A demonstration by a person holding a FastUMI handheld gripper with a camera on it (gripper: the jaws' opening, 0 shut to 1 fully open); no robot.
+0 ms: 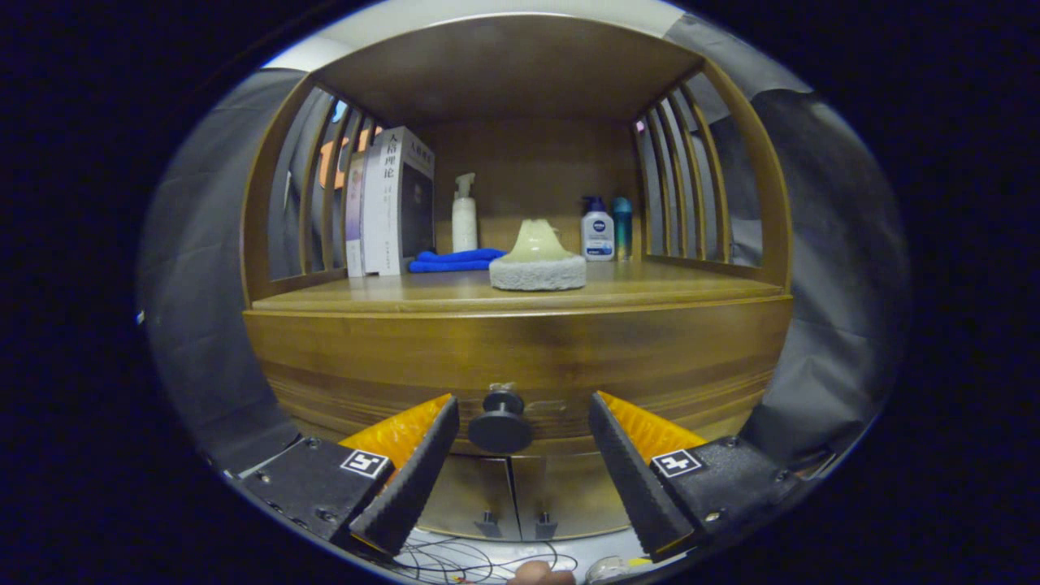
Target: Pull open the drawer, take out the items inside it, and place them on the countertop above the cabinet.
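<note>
A wooden cabinet stands straight ahead, its drawer front (520, 357) closed flush under the countertop (455, 294). A dark round knob (500, 424) sticks out from the middle of the drawer. My gripper (524, 418) is open, with one finger on each side of the knob and a gap left on both sides. The knob sits between the fingertips, closer to the left one. What lies inside the drawer is hidden.
On the countertop sit a pale volcano-shaped ornament on a grey base (537, 258), a folded blue cloth (455, 260), upright books (390, 203), a white pump bottle (464, 215) and two small bottles (605, 229). Slatted side rails flank it. Two lower doors (512, 496) and loose cables (455, 561) lie below.
</note>
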